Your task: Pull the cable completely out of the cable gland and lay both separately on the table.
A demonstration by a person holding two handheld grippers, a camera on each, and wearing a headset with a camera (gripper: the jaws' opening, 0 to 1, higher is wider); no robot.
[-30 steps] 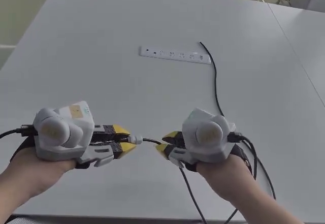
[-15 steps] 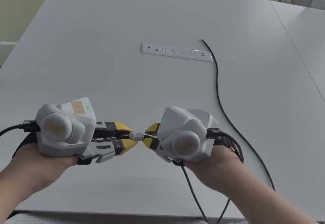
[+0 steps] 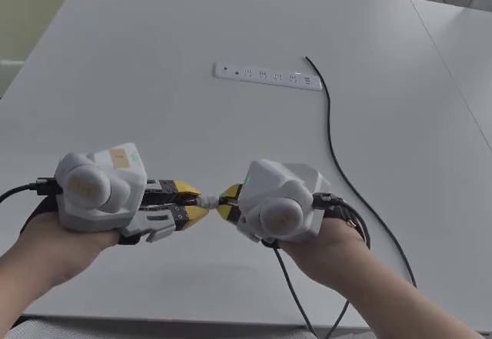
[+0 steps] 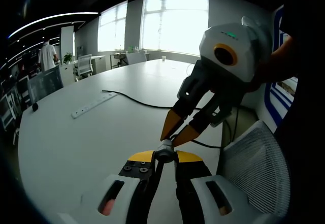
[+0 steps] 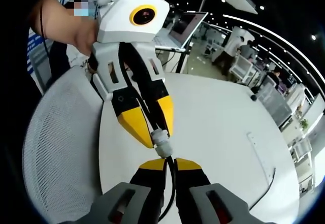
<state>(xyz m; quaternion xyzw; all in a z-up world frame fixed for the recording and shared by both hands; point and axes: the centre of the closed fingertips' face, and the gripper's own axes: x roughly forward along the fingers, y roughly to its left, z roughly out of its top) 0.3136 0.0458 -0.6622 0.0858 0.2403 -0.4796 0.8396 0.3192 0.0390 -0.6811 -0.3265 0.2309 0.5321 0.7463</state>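
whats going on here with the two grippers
A person holds two grippers tip to tip above a white table. The left gripper is shut on a small pale cable gland, and the right gripper pinches the black cable right where it leaves the gland. The cable is not yet out, and neither part lies on the table.

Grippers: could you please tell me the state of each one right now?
Left gripper: shut on the cable gland.
Right gripper: shut on the cable.
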